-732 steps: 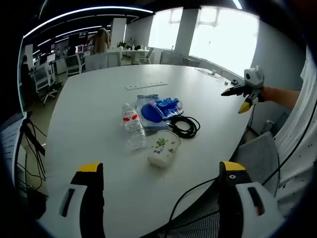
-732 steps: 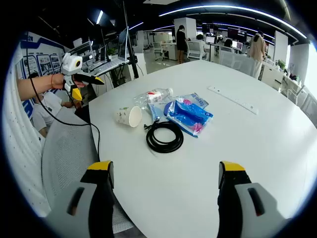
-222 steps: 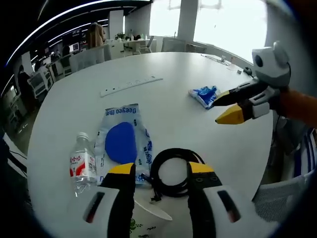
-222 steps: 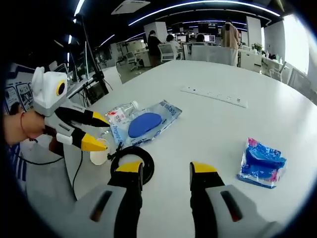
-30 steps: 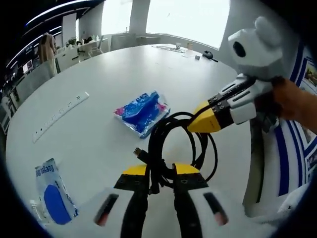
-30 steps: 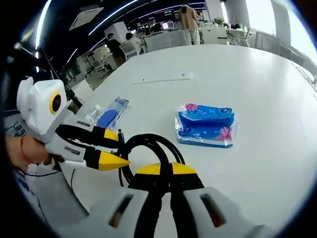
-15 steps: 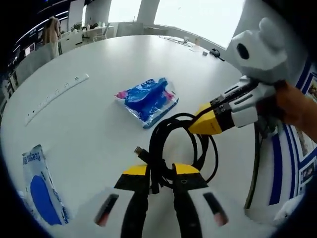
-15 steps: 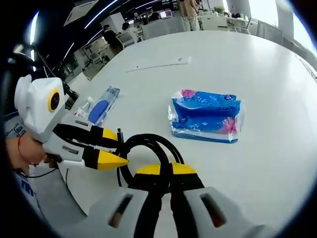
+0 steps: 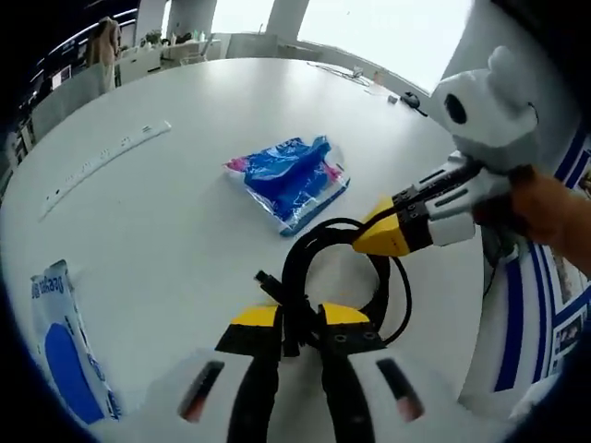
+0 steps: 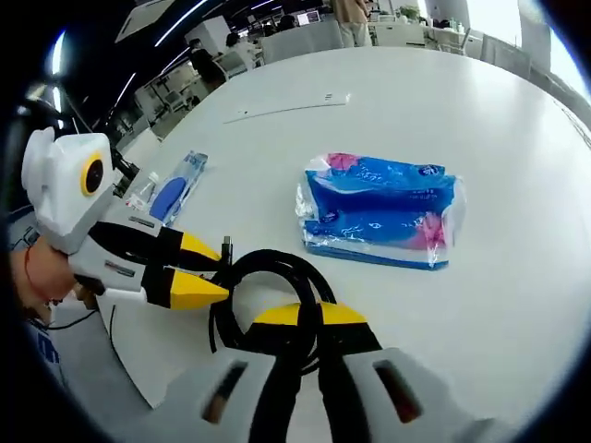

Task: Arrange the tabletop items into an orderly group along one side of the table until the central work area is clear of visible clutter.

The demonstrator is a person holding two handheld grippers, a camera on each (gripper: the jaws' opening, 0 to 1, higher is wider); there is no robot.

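A black coiled cable [image 9: 343,242] hangs between both grippers just above the white table [image 9: 166,221]. My left gripper [image 9: 300,319] is shut on the near side of the coil. My right gripper [image 9: 373,237] comes in from the right, shut on the coil's far side. In the right gripper view, my right gripper [image 10: 309,318] clamps the cable [image 10: 268,265] and my left gripper [image 10: 212,270] grips it from the left. A blue tissue pack [image 9: 291,177] [image 10: 380,214] lies on the table just beyond the coil.
A clear pack with a blue pad [image 9: 63,346] [image 10: 173,194] lies farther off, with a water bottle [image 10: 143,191] beside it. A white power strip [image 9: 102,162] [image 10: 286,107] lies across the table's middle. A person's hand [image 9: 545,212] holds the right gripper.
Both grippers keep their hold on the cable and have carried it closer to the blue tissue pack, which now looks larger in both views.
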